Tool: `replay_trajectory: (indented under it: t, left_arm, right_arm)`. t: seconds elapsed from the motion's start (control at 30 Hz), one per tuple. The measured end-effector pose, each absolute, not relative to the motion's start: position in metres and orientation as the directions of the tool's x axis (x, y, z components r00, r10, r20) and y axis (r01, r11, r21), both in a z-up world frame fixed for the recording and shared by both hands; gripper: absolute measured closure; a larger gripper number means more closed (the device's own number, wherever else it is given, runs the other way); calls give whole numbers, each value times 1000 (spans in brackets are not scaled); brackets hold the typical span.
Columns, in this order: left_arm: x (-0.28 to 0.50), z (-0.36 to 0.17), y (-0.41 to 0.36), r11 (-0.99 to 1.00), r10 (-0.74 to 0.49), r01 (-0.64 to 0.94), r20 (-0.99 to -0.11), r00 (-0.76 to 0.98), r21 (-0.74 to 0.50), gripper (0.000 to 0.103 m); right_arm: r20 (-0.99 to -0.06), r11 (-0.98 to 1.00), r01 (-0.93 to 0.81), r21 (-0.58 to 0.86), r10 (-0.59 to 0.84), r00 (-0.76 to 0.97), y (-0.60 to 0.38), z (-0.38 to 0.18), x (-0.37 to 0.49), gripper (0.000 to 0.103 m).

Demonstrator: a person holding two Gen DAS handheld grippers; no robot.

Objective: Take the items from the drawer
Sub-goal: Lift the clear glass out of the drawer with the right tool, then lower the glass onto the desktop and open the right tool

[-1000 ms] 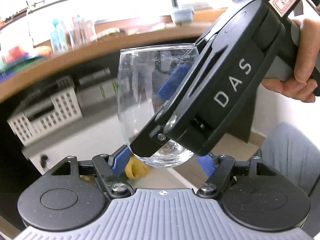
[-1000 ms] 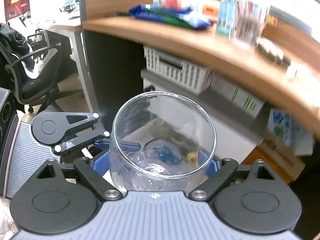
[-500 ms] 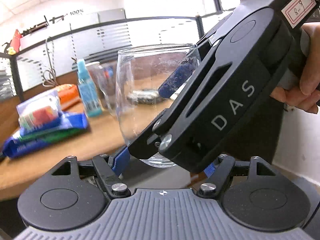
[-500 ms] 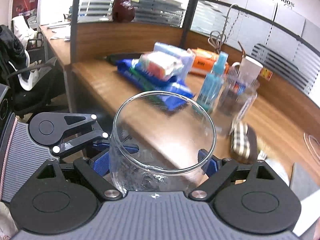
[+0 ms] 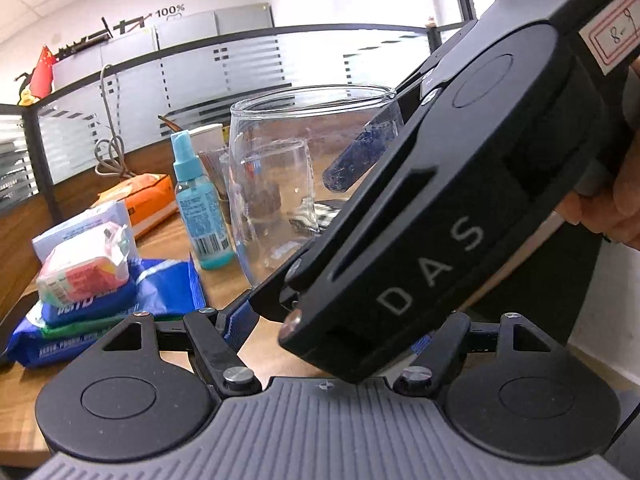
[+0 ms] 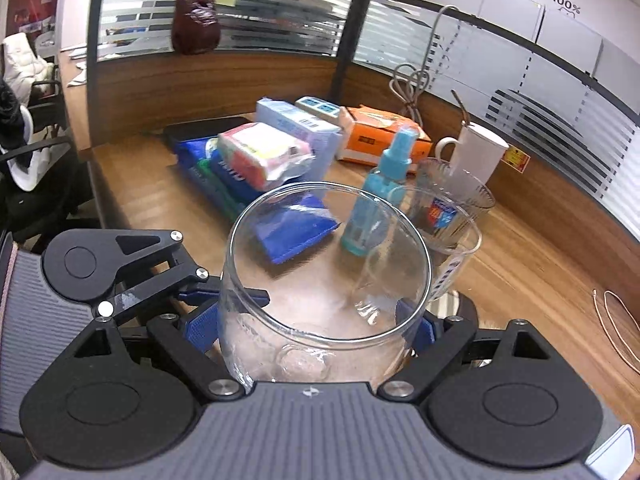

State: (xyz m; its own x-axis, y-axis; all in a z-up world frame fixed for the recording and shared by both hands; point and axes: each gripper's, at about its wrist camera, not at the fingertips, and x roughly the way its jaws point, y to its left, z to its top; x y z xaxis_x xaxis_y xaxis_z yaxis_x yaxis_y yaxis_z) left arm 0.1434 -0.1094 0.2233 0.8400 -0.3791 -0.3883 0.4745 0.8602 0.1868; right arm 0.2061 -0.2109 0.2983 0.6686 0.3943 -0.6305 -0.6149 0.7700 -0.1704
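A clear round stemless glass (image 6: 320, 288) is held upright above the wooden desk (image 6: 520, 280). My right gripper (image 6: 308, 326) is shut on the glass, its blue pads on both sides of the bowl. The glass also shows in the left wrist view (image 5: 288, 184). My left gripper (image 5: 326, 326) sits just below and to the left of the right gripper's black body (image 5: 440, 220). Its blue pads flank the glass base, but the right gripper hides the contact. The drawer is out of view.
On the desk stand a blue spray bottle (image 6: 376, 196), a ribbed glass cup (image 6: 452, 208), a measuring cup (image 6: 452, 264), a white mug (image 6: 476, 152), an orange box (image 6: 384, 136) and stacked tissue and wipe packs (image 6: 260, 160). A partition wall rises behind.
Both grippers have risen with the glass from below the desk edge to above the desktop. The hold on the glass is the same.
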Motion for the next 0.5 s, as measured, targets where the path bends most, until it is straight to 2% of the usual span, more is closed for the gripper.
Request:
replay_trajectory:
  t: [0.5]
  left_arm:
    - [160, 204, -115, 850, -346, 470, -420, 839, 239, 27]
  right_arm:
    - [-676, 793, -577, -194, 319, 665, -207, 274, 244, 9]
